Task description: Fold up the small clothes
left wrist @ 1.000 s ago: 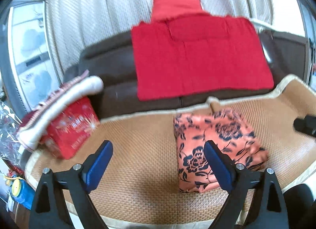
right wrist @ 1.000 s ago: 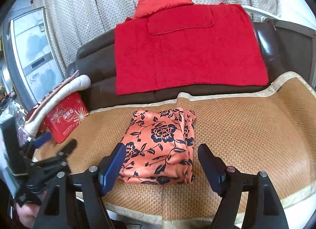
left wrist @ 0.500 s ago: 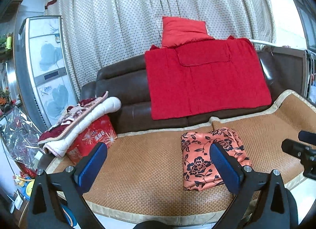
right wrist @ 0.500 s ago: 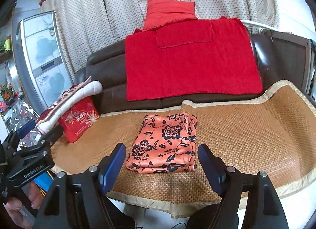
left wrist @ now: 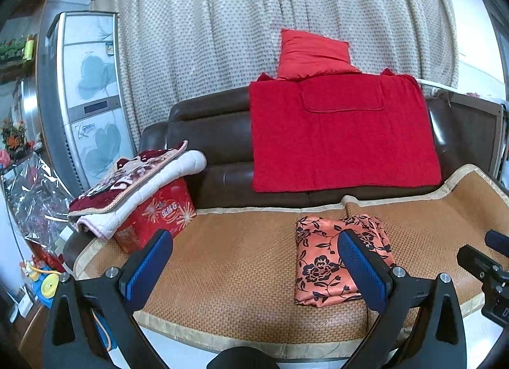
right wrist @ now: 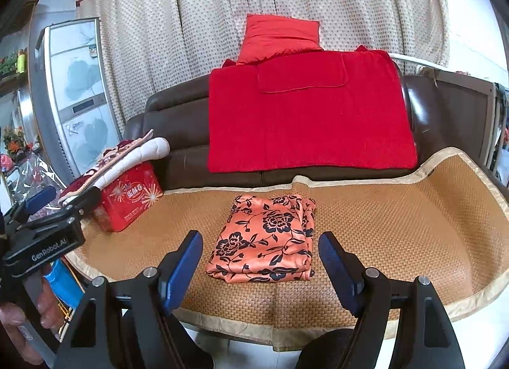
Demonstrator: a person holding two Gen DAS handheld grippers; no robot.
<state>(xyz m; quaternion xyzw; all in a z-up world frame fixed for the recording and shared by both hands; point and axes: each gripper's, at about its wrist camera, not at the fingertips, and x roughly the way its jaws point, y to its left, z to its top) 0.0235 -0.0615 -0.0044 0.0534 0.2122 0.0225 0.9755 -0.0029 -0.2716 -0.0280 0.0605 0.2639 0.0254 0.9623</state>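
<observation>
An orange garment with a black flower print (right wrist: 267,240) lies folded into a flat rectangle on the woven mat (right wrist: 397,225) over the sofa seat. It also shows in the left wrist view (left wrist: 321,257), right of centre. My left gripper (left wrist: 254,264) is open and empty, held back from the mat's front edge, left of the garment. My right gripper (right wrist: 259,262) is open and empty, held back in front of the garment. Neither touches the cloth.
A red box (left wrist: 159,213) with a folded quilt (left wrist: 136,184) on it stands at the mat's left end. A red towel (right wrist: 305,114) and red cushion (right wrist: 280,38) hang on the brown sofa back. A tall cabinet (left wrist: 89,95) stands left.
Both grippers have pulled back and up from the folded garment, so more of the sofa and room shows. The garment lies as before.
</observation>
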